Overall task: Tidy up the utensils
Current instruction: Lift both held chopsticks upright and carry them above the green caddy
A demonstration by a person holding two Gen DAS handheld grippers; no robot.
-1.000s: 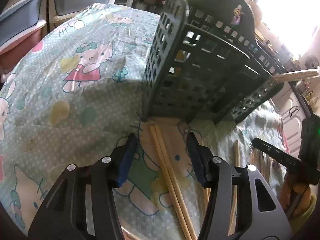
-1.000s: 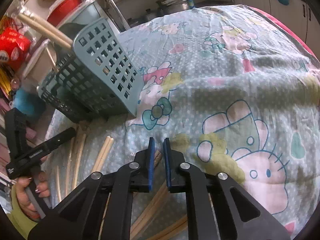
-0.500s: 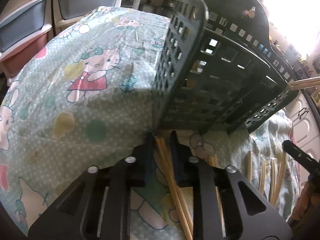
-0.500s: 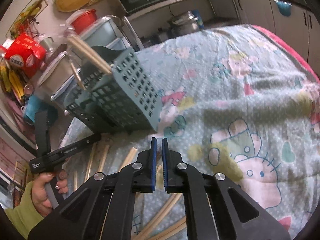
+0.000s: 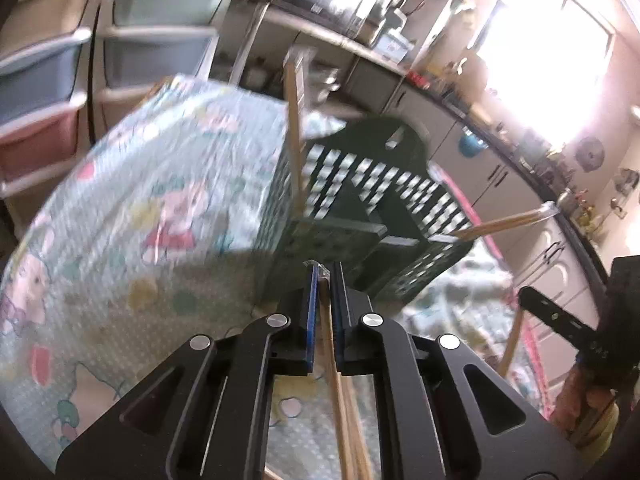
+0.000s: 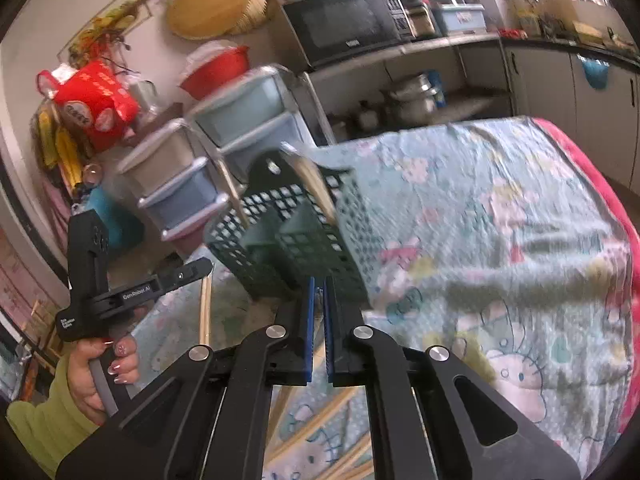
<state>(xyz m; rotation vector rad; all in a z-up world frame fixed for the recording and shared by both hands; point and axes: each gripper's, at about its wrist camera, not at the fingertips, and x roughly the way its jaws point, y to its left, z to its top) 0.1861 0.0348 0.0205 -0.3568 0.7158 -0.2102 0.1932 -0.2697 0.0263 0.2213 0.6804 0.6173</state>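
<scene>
My left gripper (image 5: 324, 276) has its jaws closing tight on wooden chopsticks (image 5: 338, 380), which run back between its arms, lifted off the cloth. Just ahead stands the dark green slotted basket (image 5: 360, 216) with a wrapped chopstick (image 5: 295, 132) upright in it and another (image 5: 504, 222) leaning out to the right. My right gripper (image 6: 319, 292) is shut, raised in front of the same basket (image 6: 288, 236). In the left wrist view a chopstick (image 5: 510, 344) hangs from the right gripper (image 5: 524, 292). The left gripper (image 6: 200, 266) shows with its chopsticks (image 6: 205, 312) hanging down.
Several loose chopsticks (image 6: 320, 424) lie on the cartoon-print tablecloth (image 6: 500, 240) under my right gripper. Plastic drawer units (image 6: 224, 152) stand behind the table, with a microwave (image 6: 344, 24) on a shelf. A hand (image 6: 108, 368) in a yellow-green sleeve holds the left gripper.
The left gripper shut on the chopsticks that lay between its fingers and lifted them. Both grippers rose and tipped up, so the basket now sits lower in both views.
</scene>
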